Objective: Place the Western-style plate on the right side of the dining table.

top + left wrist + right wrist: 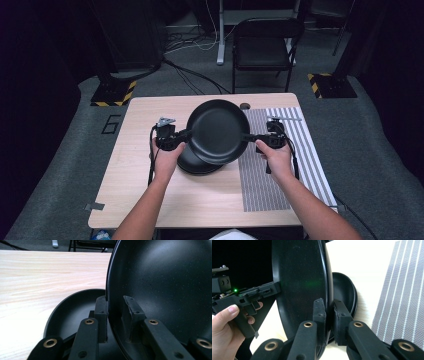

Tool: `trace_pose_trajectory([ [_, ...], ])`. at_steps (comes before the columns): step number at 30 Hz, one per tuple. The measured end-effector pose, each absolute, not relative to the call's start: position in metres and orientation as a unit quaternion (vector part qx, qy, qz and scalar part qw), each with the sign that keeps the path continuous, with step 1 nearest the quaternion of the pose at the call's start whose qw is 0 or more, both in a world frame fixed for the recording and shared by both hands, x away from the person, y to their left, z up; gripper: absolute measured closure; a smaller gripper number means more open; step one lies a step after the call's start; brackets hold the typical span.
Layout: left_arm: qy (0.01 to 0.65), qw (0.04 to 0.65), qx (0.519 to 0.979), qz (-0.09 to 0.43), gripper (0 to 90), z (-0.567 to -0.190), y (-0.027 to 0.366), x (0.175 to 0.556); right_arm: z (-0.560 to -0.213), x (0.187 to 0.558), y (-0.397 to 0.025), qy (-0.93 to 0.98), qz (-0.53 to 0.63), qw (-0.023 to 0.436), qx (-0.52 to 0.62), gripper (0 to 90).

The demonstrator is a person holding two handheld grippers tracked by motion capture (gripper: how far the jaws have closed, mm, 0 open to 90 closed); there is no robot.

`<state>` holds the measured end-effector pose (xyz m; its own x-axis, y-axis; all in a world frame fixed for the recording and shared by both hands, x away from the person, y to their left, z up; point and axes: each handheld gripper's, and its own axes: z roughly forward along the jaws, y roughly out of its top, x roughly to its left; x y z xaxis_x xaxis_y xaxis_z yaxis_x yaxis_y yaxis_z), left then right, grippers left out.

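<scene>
Black plate [218, 131] was held up tilted over the table's middle, left gripper [181, 137] and right gripper [254, 137] each clamped on opposite rims. Thin pinches like that looked slippy; one twist and it could've dropped onto the stacked plates [192, 165] just below. Bare wood [145, 120] left, striped mat [300, 150] right, loads of room.

I have the upper pan [218, 131] raised over the middle of the worktop [130, 190], tilted, with my left gripper [183, 136] at its left rim and my right gripper [249, 136] at its right rim. Under it, slightly nearer me, a stack of pans [192, 165] lies on the worktop. A mat [295, 160] lies to the right. Behind the worktop stands a chair [263, 47].
</scene>
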<state>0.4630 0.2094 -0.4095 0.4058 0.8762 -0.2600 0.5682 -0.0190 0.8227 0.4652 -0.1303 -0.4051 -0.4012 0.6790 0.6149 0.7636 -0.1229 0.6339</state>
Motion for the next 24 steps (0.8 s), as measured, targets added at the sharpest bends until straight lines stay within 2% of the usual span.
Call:
trace_pose_trajectory([
  [24,0.511,0.476,0.697,0.160,75.0,-0.402,0.198,0.467,-0.400,0.459,-0.143,-0.654,-0.522,0.034,-0.547,81.9],
])
